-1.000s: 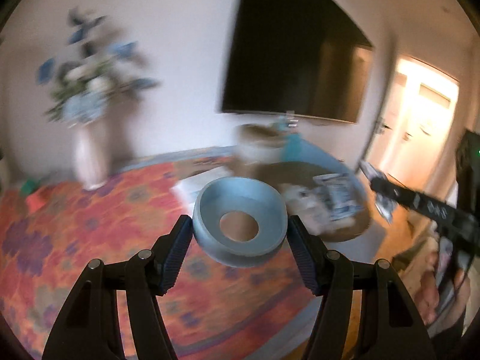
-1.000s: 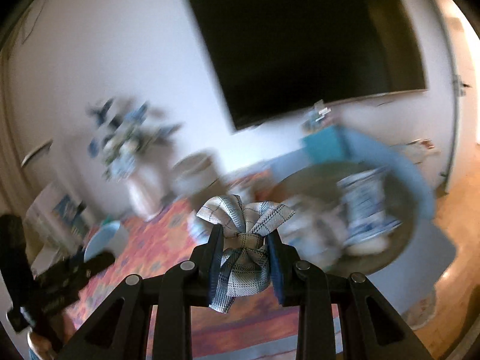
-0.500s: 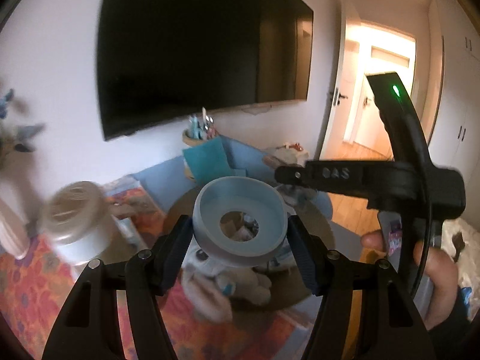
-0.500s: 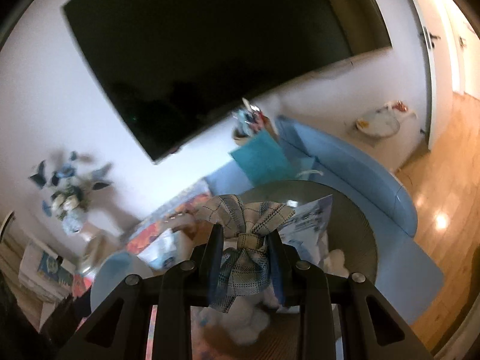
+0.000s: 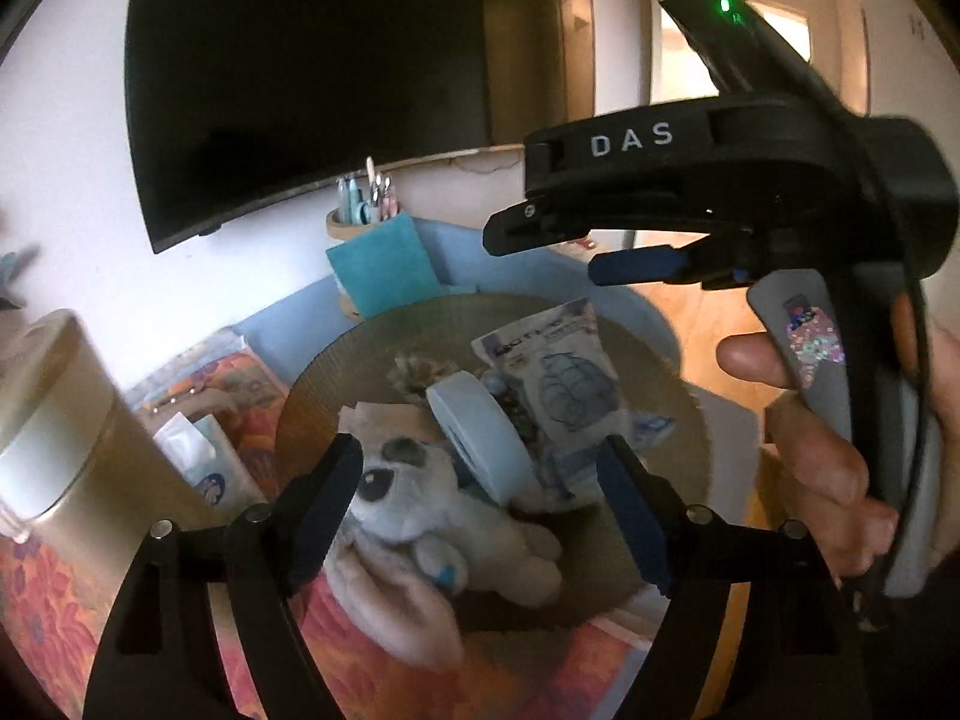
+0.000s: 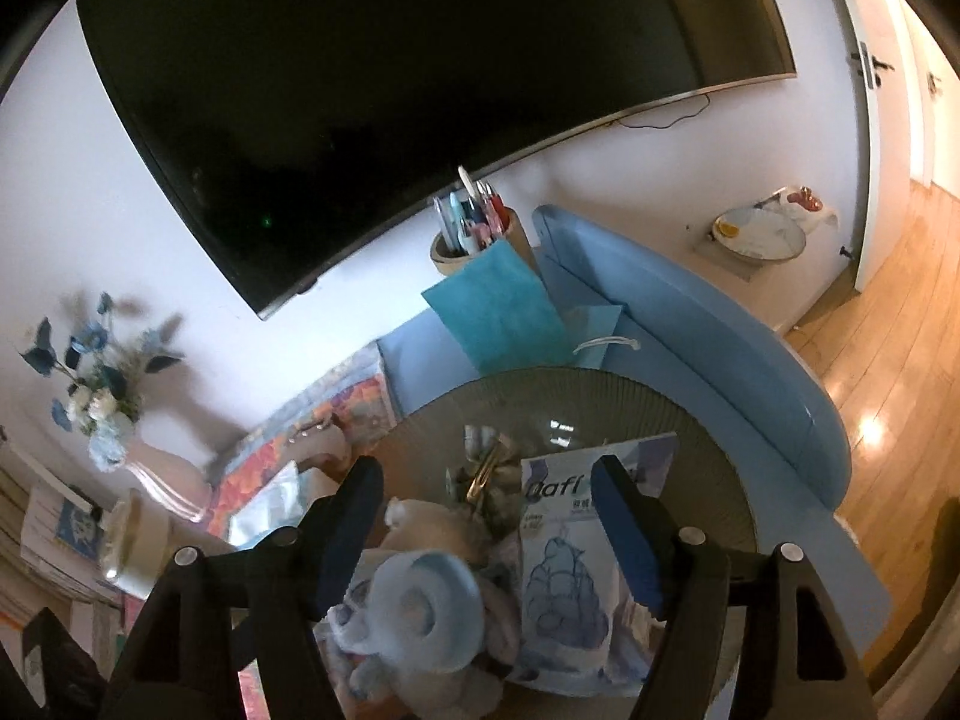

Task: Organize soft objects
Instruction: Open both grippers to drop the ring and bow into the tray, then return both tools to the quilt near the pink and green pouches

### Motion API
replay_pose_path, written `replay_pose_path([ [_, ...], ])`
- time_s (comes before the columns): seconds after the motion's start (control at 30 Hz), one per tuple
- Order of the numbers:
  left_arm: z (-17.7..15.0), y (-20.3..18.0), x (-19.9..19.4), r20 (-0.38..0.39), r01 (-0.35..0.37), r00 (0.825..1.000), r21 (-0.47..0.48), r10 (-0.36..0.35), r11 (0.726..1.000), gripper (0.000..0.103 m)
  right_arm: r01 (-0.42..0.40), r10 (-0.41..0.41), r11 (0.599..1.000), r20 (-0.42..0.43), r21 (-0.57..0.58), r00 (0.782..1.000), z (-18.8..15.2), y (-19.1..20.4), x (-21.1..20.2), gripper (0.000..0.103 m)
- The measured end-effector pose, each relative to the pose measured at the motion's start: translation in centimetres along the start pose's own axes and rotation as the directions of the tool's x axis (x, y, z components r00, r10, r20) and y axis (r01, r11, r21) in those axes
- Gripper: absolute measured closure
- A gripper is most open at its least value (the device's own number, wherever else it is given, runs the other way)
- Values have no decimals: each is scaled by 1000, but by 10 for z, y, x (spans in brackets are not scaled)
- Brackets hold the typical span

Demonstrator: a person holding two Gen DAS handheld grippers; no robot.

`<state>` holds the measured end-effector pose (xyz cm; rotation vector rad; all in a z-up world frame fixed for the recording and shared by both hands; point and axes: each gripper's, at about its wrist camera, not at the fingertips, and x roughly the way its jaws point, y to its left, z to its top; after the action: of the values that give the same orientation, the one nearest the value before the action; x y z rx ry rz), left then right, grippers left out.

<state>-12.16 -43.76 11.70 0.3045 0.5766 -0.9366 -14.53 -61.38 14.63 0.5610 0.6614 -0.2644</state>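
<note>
A round ribbed tray (image 5: 660, 372) holds a grey plush toy (image 5: 432, 510), a light blue ring (image 5: 480, 438), a white and blue pouch (image 5: 564, 378) and a plaid bow (image 6: 486, 480). My left gripper (image 5: 480, 510) is open and empty just above the plush. My right gripper (image 6: 489, 534) is open and empty above the ring (image 6: 426, 606) and the pouch (image 6: 570, 576). The right gripper's body (image 5: 720, 204) shows at the upper right of the left wrist view, held in a hand.
The tray (image 6: 720, 456) sits on a blue surface (image 6: 690, 324) beside a teal bag (image 6: 498, 312) and a pen holder (image 6: 468, 234). A big dark TV (image 6: 390, 90) hangs behind. A vase of blue flowers (image 6: 102, 408), a beige canister (image 5: 66, 420) and a tissue pack (image 5: 198, 456) stand left on a floral cloth.
Both grippers have opened. The blue ring left my left gripper and the plaid bow left my right gripper; both now lie in the tray. Both views have closed in on the tray.
</note>
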Motion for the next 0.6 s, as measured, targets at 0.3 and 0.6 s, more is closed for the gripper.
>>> replay_pose_path([
  [0.3,-15,14,-82,75,15,997,0,-15,1000,22,-70,72,997,68,-30,995,-27,32,-53,33],
  [0.6,-65,97,-201,121,-160,976,-153,179,975,11,-238,255,953,74,-189,964,-101,125,-100,28],
])
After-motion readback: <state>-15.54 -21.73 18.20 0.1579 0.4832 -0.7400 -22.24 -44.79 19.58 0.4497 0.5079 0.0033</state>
